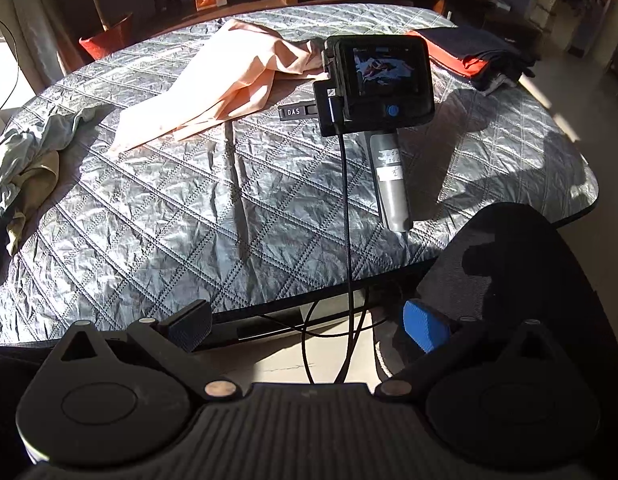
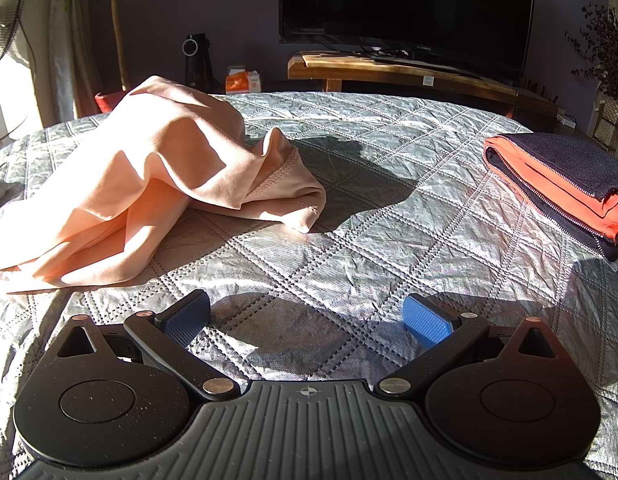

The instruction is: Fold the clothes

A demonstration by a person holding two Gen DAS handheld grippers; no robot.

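Note:
A crumpled peach garment (image 2: 149, 184) lies on the grey quilted table cover (image 2: 349, 240), left of centre; it also shows in the left wrist view (image 1: 213, 84). My right gripper (image 2: 307, 320) is open and empty, low over the cover, in front and to the right of the garment. In the left wrist view I see the right gripper's back with its screen and handle (image 1: 379, 88) over the table. My left gripper (image 1: 307, 328) is open and empty, held off the table's near edge above the floor.
A folded dark and orange stack (image 2: 565, 184) sits at the right edge of the table. A grey-green and olive heap of clothes (image 1: 25, 172) lies at the left edge. A black mesh chair back (image 1: 521, 264) is near my left gripper. A TV (image 2: 405, 12), bench and plant stand behind.

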